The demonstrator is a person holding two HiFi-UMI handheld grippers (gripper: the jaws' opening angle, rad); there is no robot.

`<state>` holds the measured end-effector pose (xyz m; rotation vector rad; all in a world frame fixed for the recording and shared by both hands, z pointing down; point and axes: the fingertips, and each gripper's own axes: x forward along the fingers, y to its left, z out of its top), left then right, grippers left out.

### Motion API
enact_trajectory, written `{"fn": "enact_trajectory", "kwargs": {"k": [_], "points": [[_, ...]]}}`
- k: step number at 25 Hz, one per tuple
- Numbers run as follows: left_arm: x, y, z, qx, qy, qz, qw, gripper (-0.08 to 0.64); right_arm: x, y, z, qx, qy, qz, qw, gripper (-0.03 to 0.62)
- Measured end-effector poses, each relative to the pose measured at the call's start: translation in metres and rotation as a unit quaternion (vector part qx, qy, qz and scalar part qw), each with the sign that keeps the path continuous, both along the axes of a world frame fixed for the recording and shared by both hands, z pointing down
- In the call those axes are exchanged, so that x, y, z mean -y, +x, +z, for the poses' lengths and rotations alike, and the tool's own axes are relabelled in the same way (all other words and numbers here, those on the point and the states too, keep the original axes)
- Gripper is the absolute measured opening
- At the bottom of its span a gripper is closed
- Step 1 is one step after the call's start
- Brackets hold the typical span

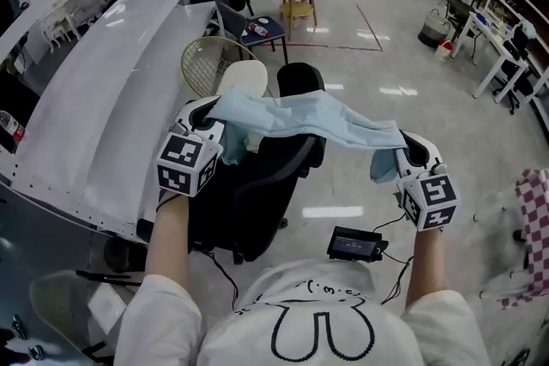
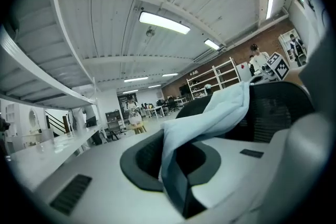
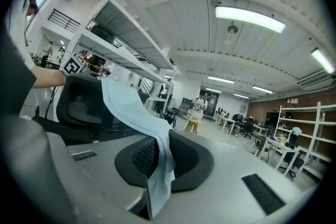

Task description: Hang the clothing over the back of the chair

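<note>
Clothing [image 2: 210,117] shows clamped only in gripper views.

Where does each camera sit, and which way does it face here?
Head view: on the person's head, facing steeply down at the light-blue cloth stretched over the black chair; shows both forearms, white shirt, left tool, right tool.
Left gripper view: on the left tool, looking along its shut jaws toward the right tool's marker cube.
Right gripper view: on the right tool, looking across toward the left tool's cube and forearm.
Shared: both gripper views show the cloth and chair back.
</note>
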<state>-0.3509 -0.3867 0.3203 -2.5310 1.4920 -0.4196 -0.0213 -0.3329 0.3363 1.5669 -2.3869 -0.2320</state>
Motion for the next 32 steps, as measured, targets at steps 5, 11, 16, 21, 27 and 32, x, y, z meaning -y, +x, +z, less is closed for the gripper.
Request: {"fn": "enact_trajectory", "kwargs": {"k": [5,11,16,21,27,32], "points": [[0.0,0.007,0.034,0.04,-0.049,0.021,0.9977,0.049,0.003,-0.017,0.035,0.005,-0.04,-0.024,0.999,0.017],[0.0,0.016,0.068,0.068,-0.111,0.05,0.9902,0.061,0.01,-0.038,0.075,0.043,-0.1,-0.061,0.992,0.018],[-0.007,0.029,0.092,0.087,-0.152,0.084,0.981,0.124,0.011,-0.063,0.102,0.049,-0.14,-0.092,0.985,0.025],[-0.009,0.032,0.102,0.092,-0.164,0.096,0.9774,0.201,0.013,-0.086,0.117,0.042,-0.162,-0.109,0.98,0.06],[-0.011,0.02,0.096,0.108,-0.171,0.088,0.9755,0.297,0.006,-0.103,0.128,0.037,-0.186,-0.142,0.972,0.186],[-0.017,0.017,0.098,0.141,-0.181,0.095,0.9686,0.378,-0.003,-0.118,0.126,0.041,-0.219,-0.185,0.957,0.344]]}}
